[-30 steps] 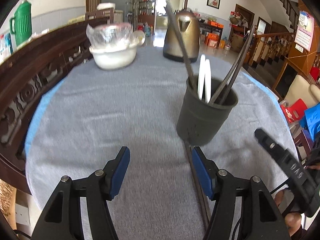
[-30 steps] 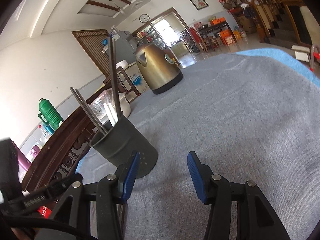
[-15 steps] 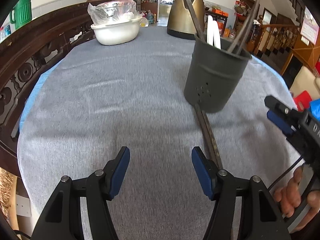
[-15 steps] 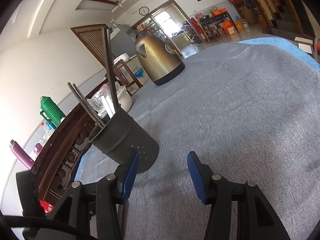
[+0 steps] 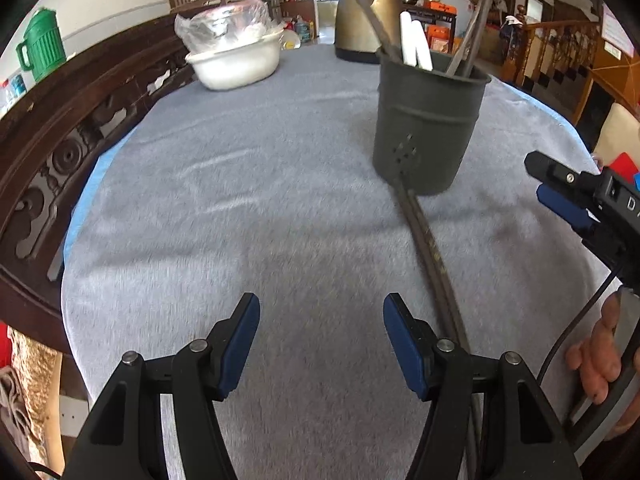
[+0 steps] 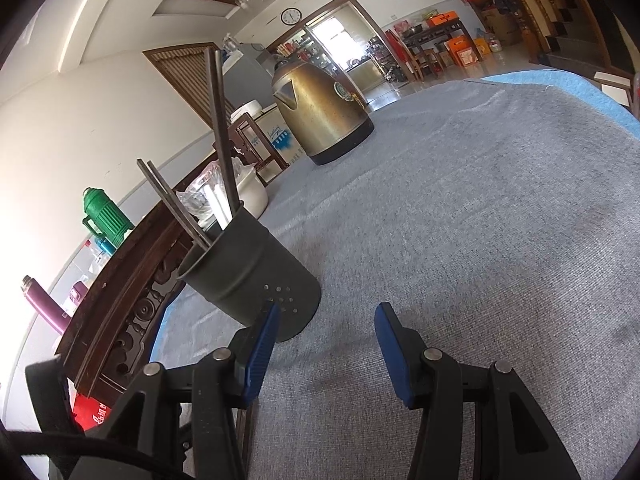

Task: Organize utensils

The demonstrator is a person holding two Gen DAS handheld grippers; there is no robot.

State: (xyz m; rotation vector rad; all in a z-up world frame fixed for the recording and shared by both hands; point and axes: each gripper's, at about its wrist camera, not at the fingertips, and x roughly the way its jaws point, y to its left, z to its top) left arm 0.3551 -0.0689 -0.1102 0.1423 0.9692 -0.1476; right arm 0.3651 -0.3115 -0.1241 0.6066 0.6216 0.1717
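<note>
A dark grey utensil holder [image 5: 428, 120] stands on the grey tablecloth and holds dark chopsticks and white utensils [image 5: 416, 46]. It also shows in the right wrist view [image 6: 256, 272]. A pair of dark chopsticks [image 5: 430, 252] lies flat on the cloth, running from the holder's base toward me under my left gripper's right finger. My left gripper [image 5: 320, 336] is open and empty, low over the cloth. My right gripper [image 6: 324, 340] is open and empty, just right of the holder; it also shows at the right edge of the left wrist view [image 5: 560, 188].
A brass kettle [image 5: 366, 12] and a white bowl covered in plastic [image 5: 236, 56] stand at the far side of the table. A carved dark wooden chair back [image 5: 60, 128] runs along the left edge. A green jug [image 5: 42, 48] is beyond it.
My left gripper has pulled back and dropped lower, so the holder sits farther off and more of the lying chopsticks shows. My right gripper has barely shifted beside the holder.
</note>
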